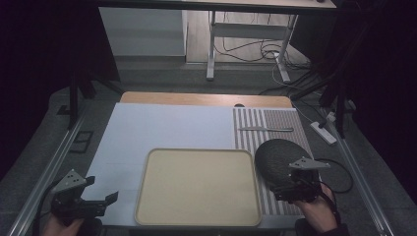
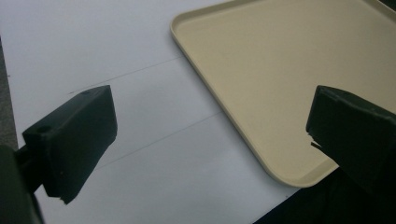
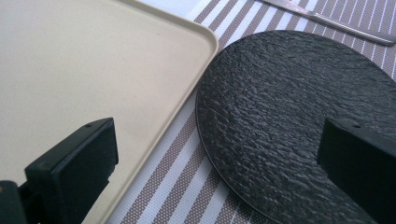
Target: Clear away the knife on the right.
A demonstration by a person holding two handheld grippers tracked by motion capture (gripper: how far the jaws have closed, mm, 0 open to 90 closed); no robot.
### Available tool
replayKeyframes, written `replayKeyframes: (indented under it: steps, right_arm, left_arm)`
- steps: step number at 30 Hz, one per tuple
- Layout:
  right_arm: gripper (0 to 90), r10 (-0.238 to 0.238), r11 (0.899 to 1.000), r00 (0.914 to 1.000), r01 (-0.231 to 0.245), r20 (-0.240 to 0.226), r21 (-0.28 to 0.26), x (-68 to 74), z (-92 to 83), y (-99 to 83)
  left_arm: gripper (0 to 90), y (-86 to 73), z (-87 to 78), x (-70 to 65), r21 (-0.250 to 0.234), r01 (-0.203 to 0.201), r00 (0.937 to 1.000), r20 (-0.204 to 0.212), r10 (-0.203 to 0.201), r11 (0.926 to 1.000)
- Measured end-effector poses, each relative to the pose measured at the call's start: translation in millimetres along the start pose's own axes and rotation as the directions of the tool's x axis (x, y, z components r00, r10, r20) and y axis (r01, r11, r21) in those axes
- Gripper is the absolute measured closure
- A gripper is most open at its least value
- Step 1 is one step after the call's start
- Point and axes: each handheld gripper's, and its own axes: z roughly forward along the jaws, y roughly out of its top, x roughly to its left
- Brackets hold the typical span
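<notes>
Right gripper (image 1: pixel 291 189) hovers with jaws apart over the near edge of the black plate (image 1: pixel 278 155), which lies on the striped mat (image 1: pixel 255 128) just beside the beige tray (image 1: pixel 196 216); left gripper (image 1: pixel 101 200) likewise spread, holding nothing, above the white sheet (image 1: pixel 147 128).
</notes>
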Motion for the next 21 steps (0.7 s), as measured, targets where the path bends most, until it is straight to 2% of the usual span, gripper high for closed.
replayKeyframes:
  steps: [8, 14, 21]
  right_arm:
    - [0.0, 0.003, 1.0, 1.0, -0.003, -0.007, -0.002, -2.6, 4.3, 3.0]
    - [0.0, -0.008, 1.0, 0.9994, 0.007, -0.033, -0.02, -2.2, 9.5, 6.6]
    - [0.0, -0.021, 1.0, 0.9988, 0.022, -0.045, 0.02, -4.8, 19.5, 9.5]
  left_arm:
    - [2.3, -0.1, -0.3, 0.2, -0.002, 0.002, 1.0, 0.003, -0.002, 1.0]
    - [2.0, -0.2, -0.3, 0.9, -0.005, 0.006, 1.0, 0.005, -0.006, 1.0]
    - [2.0, -0.1, -0.2, 0.6, -0.003, 0.004, 1.0, 0.004, -0.004, 1.0]
